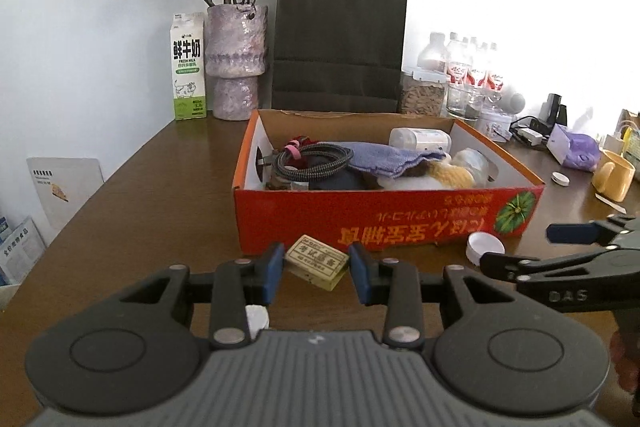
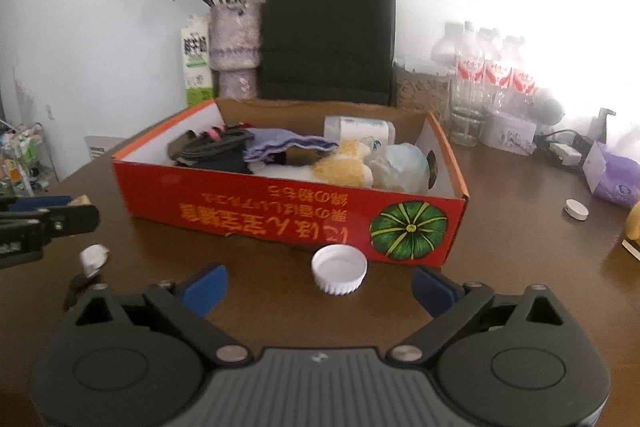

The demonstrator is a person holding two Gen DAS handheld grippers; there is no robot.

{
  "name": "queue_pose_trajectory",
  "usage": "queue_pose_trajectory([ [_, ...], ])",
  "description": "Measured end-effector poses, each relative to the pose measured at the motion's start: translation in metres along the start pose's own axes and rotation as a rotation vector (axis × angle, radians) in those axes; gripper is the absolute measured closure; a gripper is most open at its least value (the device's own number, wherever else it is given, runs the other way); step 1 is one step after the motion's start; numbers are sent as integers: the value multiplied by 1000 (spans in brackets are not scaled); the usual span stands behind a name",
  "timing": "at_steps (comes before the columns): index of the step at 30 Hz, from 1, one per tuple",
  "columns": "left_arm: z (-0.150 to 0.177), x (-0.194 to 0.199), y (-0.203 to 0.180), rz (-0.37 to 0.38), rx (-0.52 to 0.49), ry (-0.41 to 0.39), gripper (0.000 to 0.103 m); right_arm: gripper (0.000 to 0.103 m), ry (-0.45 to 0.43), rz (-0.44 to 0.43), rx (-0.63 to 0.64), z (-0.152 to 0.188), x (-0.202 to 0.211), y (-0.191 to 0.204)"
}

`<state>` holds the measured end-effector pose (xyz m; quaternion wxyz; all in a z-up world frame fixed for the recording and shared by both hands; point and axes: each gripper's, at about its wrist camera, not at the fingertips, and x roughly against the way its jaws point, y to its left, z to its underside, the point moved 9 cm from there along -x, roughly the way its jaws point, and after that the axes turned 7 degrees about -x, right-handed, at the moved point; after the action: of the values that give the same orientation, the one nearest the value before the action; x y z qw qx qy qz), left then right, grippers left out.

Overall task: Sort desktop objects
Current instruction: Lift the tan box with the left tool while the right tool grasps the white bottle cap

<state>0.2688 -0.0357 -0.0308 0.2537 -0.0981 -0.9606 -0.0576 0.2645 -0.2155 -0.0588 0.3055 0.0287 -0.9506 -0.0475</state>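
Note:
An orange-red cardboard box (image 1: pixel 384 219) (image 2: pixel 288 223) stands on the brown table, filled with a coiled cable (image 1: pixel 312 161), a purple cloth (image 1: pixel 384 153), a plush toy (image 2: pixel 340 163) and a white bottle (image 1: pixel 420 139). My left gripper (image 1: pixel 318 273) is open, its blue pads on either side of a small tan eraser-like block (image 1: pixel 318 262) lying before the box. My right gripper (image 2: pixel 316 287) is wide open, just behind a white bottle cap (image 2: pixel 339 269), which also shows in the left wrist view (image 1: pixel 484 247). The right gripper's fingers (image 1: pixel 520 259) show at the right of the left wrist view.
A milk carton (image 1: pixel 188 67), vase of dried roses (image 1: pixel 236 63), black paper bag (image 1: pixel 340 39) and water bottles (image 1: pixel 472 71) line the back wall. A yellow mug (image 1: pixel 614 175), purple tissue pack (image 1: pixel 576 147) and small white cap (image 2: pixel 577 209) sit right. A crumpled white scrap (image 2: pixel 93 259) lies left.

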Motion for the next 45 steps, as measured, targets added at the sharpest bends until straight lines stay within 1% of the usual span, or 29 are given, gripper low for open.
queue_pose_trajectory([
  [3,-1,-13,0,7,3,10,67,11,30,4,-17,-2,-20,-5],
  [6,2,-24,3,8,12,30,67,17,51,17,-27,-2,-36,-9],
  [7,4,-28,4,9,17,36,67,20,57,22,-35,-2,-40,-11],
  [10,8,-34,5,14,29,47,67,21,59,36,-59,-1,-46,-16],
  [12,10,-37,7,16,42,50,67,25,64,35,-58,0,-49,-15],
  [13,10,-38,9,16,49,51,67,31,68,32,-58,1,-51,-15],
  [14,11,-39,10,16,52,52,67,34,74,29,-60,3,-52,-14],
  [15,11,-38,10,16,54,52,67,34,81,23,-63,4,-53,-14],
  [16,11,-38,10,17,54,51,67,37,87,20,-62,6,-54,-13],
  [18,11,-39,10,14,52,52,67,46,78,31,-48,6,-54,-11],
  [19,11,-39,11,13,50,52,67,57,75,30,-48,5,-54,-11],
  [20,11,-38,11,11,49,53,67,64,73,27,-51,5,-54,-12],
  [26,9,-33,10,-1,49,45,67,64,39,6,-45,4,-43,-8],
  [29,5,-26,10,-3,49,31,67,64,7,-14,-39,-2,-29,-4],
  [32,-6,-14,8,3,44,-3,67,64,-36,-46,-25,-13,-10,3],
  [35,-26,-5,6,7,29,-51,67,64,-98,-68,-8,-33,10,9],
  [39,-66,1,3,17,24,-125,67,64,-169,-80,13,-67,24,13],
  [42,-95,-1,-1,2,9,-179,67,64,-214,-77,17,-94,25,12],
  [45,-116,-13,-4,4,13,-193,67,64,-241,-64,10,-117,16,8],
])
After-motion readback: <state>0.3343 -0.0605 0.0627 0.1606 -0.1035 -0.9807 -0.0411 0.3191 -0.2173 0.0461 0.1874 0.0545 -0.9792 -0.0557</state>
